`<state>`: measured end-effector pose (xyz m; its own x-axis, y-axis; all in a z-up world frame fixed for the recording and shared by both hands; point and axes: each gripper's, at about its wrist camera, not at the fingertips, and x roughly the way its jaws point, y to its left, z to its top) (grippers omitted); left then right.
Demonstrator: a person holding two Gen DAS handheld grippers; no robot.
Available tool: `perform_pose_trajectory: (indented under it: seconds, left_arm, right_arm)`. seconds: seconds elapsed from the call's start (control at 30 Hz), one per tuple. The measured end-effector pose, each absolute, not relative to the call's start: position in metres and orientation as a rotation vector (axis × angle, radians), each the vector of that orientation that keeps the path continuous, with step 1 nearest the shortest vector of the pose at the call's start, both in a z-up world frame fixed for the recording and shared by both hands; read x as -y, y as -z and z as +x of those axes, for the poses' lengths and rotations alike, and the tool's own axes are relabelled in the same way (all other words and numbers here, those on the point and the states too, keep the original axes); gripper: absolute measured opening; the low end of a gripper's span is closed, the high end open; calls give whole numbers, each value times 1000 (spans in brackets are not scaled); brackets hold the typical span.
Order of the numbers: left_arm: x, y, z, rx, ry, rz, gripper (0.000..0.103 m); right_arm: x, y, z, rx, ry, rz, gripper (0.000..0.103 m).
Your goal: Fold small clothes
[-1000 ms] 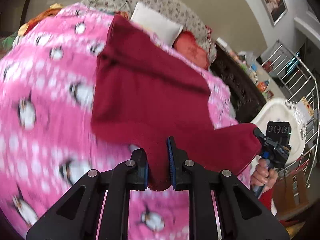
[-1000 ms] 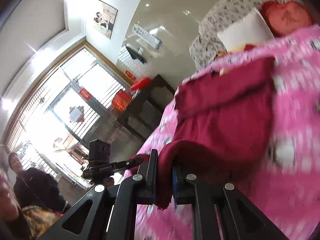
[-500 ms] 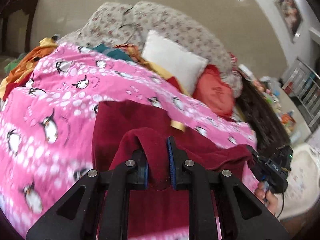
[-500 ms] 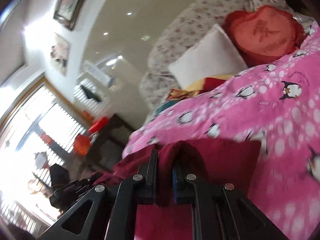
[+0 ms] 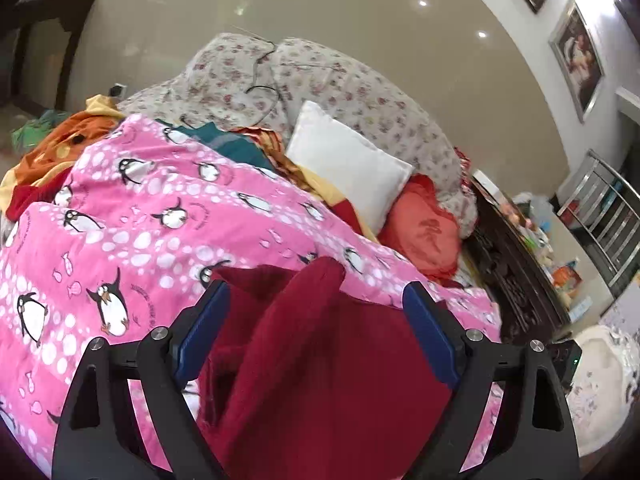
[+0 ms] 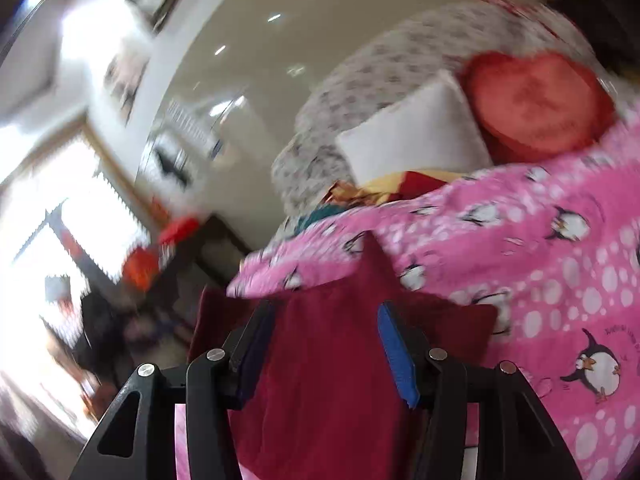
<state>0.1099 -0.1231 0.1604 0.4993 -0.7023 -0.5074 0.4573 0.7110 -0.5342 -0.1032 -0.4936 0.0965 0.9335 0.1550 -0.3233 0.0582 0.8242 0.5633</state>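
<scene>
A dark red fleece garment [image 5: 332,376] lies folded over on the pink penguin blanket [image 5: 132,216]. My left gripper [image 5: 316,300] is open, its blue pads wide apart on either side of a raised corner of the cloth. In the right wrist view the same red garment [image 6: 332,364] lies below my right gripper [image 6: 326,320], which is also open, with the cloth's peak between the pads. Neither gripper pinches the cloth.
A white pillow [image 5: 348,164], a red heart cushion [image 5: 424,236] and a floral quilt [image 5: 320,80] lie at the bed's head. Orange and teal clothes [image 5: 60,140] are heaped at the far left. A dark carved cabinet [image 5: 516,276] stands to the right of the bed.
Both grippers carried the garment's near edge forward over the rest of it, then opened and let it go. The cloth now lies doubled on the blanket.
</scene>
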Motion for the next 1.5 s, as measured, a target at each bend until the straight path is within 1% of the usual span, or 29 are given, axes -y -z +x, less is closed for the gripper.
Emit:
perform_pose_trajectory:
  seconds: [0.17,0.3,0.4,0.47,0.6,0.7,0.77,0.8,0.9,1.03,1.13,1.17,1.2,1.23,1.27,1.3,1.33,1.37,1.43,1.5]
  left_arm:
    - [141,-143,94,-823,725,-268,88]
    - [167,-109,100,-864,665,-142,88]
    - [181,-85,131,-931,605,-107,88]
    - [178,-78,147,-944,590,-153,88]
    - [145,-82,150,-960,598,-297,88]
    - [113,-86,123,-941,618,-298,88]
    - [95,-87,99,-914,620,-259,88]
    - [86,-86,86,-903,624,-245,88]
    - [67,-72,53,-903,650,-247,88]
    - [65,-42,24,-960,698,-263,88]
    - [76,-28,15,-958,692,-224,88]
    - [79,-25,14,-947,690,-223,86]
    - [82,-23,14,-940,703,-219,73]
    - [87,-22,15,-951,715,-197,62]
    - [91,-21,17,-968,716,-168,46]
    - [96,-20,20,-985,716,-137,36]
    - [98,-19,22,-995,728,-132,33]
    - [98,-21,24,-1009,741,-138,32]
    - [95,-30,27,-1014,761,-140,29]
    - [89,-44,24,-975,768,-120,28]
  right_arm:
    - [450,-87,-63,-501,2,462,52]
    - [458,-58,-23,-666,225,377,52]
    - [488,-29,-4,-718,254,455,52]
    - [496,-28,-7,-704,235,506,52]
    - [484,-50,-41,-630,187,481,52]
    - [470,-57,-83,-601,103,488,53]
    - [462,-54,-113,-616,92,480,55]
    - [457,-51,-129,-619,94,467,58]
    - [443,-41,-166,-635,113,437,59]
    - [429,-25,-196,-644,116,449,59]
    - [425,-9,-199,-664,128,474,59]
    - [427,-6,-198,-665,134,486,59]
    - [427,-2,-196,-656,131,493,59]
    - [426,-1,-194,-642,117,486,56]
    - [424,0,-192,-624,89,471,46]
    - [422,1,-189,-619,83,442,37]
    - [421,1,-186,-630,107,405,29]
    - [423,0,-184,-636,117,390,18]
    - [428,-9,-189,-615,92,409,14]
    - [429,-24,-202,-575,78,392,11]
